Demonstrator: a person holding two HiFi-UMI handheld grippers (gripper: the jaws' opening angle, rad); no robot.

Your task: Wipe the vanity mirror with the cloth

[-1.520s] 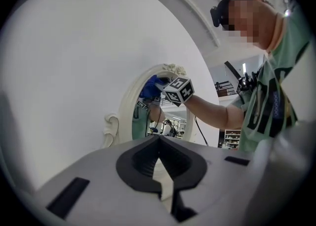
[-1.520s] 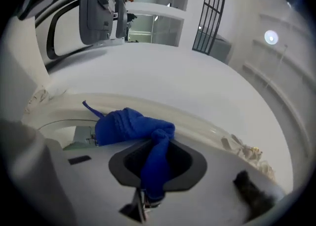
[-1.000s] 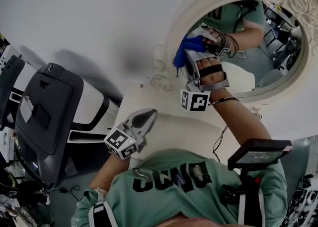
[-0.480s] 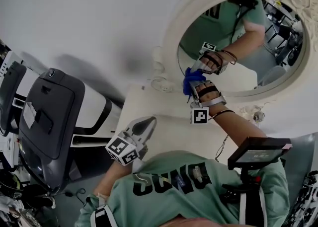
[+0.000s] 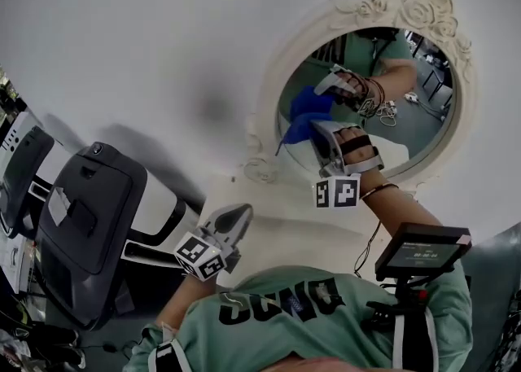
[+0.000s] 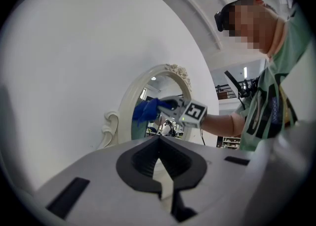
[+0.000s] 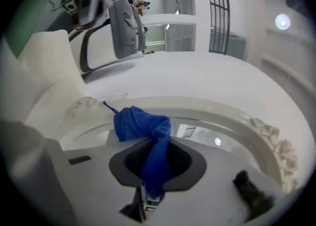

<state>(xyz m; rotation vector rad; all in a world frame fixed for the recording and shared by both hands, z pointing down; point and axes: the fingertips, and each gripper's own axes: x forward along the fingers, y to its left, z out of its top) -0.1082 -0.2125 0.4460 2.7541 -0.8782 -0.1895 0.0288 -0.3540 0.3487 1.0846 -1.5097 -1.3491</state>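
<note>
My right claw [image 7: 154, 173] is clamped on the blue cloth [image 7: 142, 125], which touches the mirror [image 5: 423, 130] at its 9 o'clock edge. My left claw [image 6: 159, 168] is closed and empty, well apart at 7 o'clock.

Dark grey machine [image 5: 77, 224] left; small screen [image 5: 419, 250] right.

Bunched blue cloth [image 5: 303, 122] pressed against the ornate white-framed oval mirror [image 5: 417, 133]

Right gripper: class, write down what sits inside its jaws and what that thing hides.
The right gripper has its jaws shut on the blue cloth, bunched against the mirror. The cloth covers the jaws' inner faces and the glass behind it.
</note>
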